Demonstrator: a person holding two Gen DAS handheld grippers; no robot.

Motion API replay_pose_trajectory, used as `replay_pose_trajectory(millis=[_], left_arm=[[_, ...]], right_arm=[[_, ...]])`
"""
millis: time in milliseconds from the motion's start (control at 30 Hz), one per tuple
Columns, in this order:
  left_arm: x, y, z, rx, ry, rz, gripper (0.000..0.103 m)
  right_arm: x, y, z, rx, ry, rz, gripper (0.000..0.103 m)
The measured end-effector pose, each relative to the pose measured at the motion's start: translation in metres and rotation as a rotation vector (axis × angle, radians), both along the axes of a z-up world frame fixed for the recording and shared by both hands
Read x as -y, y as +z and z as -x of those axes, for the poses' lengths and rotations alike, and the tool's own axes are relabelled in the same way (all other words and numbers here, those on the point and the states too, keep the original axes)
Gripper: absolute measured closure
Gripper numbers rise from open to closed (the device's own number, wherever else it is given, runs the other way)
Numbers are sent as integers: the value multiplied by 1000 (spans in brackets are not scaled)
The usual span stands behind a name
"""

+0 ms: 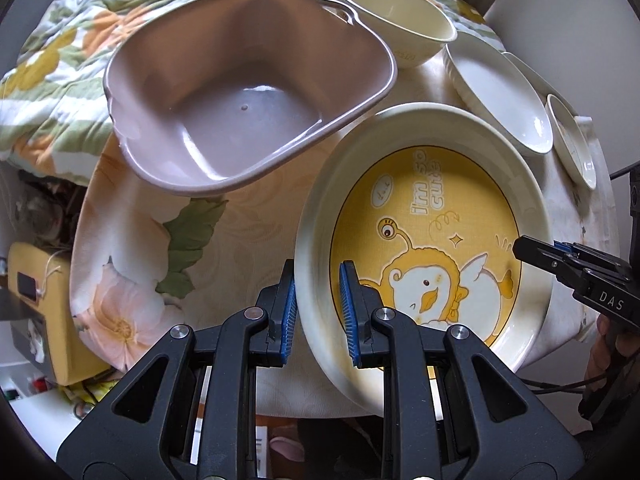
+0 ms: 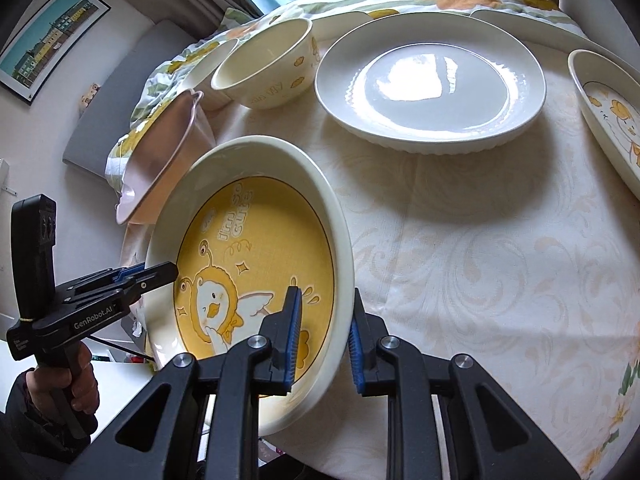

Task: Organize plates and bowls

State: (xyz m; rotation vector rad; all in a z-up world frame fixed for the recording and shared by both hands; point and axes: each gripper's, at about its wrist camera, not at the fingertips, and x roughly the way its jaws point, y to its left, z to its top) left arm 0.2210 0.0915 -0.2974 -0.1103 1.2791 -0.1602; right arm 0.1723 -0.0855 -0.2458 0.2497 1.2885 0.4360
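Only from the right wrist: framed picture beyond yellow plate.

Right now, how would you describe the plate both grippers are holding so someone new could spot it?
On the cream floral tablecloth, look near the front edge, beside the mauve plastic basin. The deep plate there is tilted, its rim between the fingers of both grippers. Unlike the plain white plate behind, its yellow centre shows a cartoon duck.

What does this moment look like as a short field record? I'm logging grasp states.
held item: yellow cartoon plate, tilted, lifted off the table
left gripper: shut on the plate's rim
right gripper: shut on the opposite rim
nearby: pink basin, white plate, cream bowl
surface: floral tablecloth
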Motion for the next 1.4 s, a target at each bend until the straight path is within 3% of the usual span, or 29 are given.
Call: replay_pose_trajectory(millis=[467,567,600,633,700,767,800,1000,1133,1233,1267,1333,1400], left_arm=[[1,-2,4,50,-33,-42,85],[3,-2,3,52,-41,-42,80],[4,-3,2,50,-45,-43,75],[6,-3,2,49,-49,-50,64],[9,-3,3,63,-48,-77,37],[11,0,6,85,-52,-88,32],[12,0,6,87,-55,-87,32],[13,25,17,124,-54,-115,32],[16,72,31,202,-68,-103,32],[27,118,42,319,-93,-122,31],[30,129,42,350,-97,-121,28],[39,149,40,411,-100,-115,1],[49,162,34,452,-117,-93,0]], right_arm=[[2,-1,2,21,28,63,83],[0,-1,2,22,24,76,83],[-1,-1,2,23,20,81,83],[-2,-1,2,25,18,84,83],[-4,-1,3,31,22,87,71],[-7,2,7,57,30,77,36],[-8,2,8,68,29,85,30],[0,21,21,95,-2,75,30],[15,64,34,168,-53,74,30],[28,99,44,250,-96,88,29],[35,110,46,276,-126,82,16],[48,131,51,336,-183,70,0],[57,147,53,379,-221,97,0]])
